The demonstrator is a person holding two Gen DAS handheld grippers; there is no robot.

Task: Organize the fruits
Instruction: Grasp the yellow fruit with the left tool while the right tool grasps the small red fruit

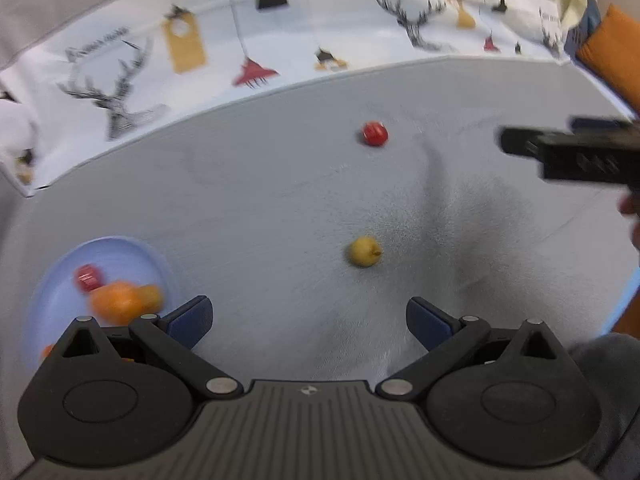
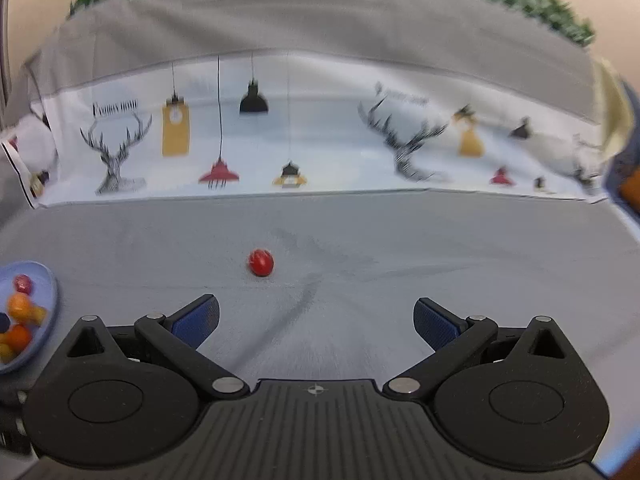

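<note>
**Left wrist view: two fruits remain outside the bowl**

My left claw (image 1: 309, 322) is spread and empty above the grey table (image 1: 260, 200). A yellow fruit (image 1: 363, 252) lies mid-table, a red fruit (image 1: 375, 133) nearer the far edge. The blue bowl (image 1: 120, 246) sits at the left edge. My right claw (image 2: 316, 322), also spread, faces the red fruit; I should centre it before closing.

Grey tabletop (image 2: 440, 240), white backdrop cloth (image 2: 320, 152) printed with deer and lamps, blurred greenery (image 2: 540, 4) above

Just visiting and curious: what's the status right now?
Left gripper and right gripper open, empty. Red fruit and yellow fruit loose on the table; blue bowl part filled. Nothing in the way.
</note>
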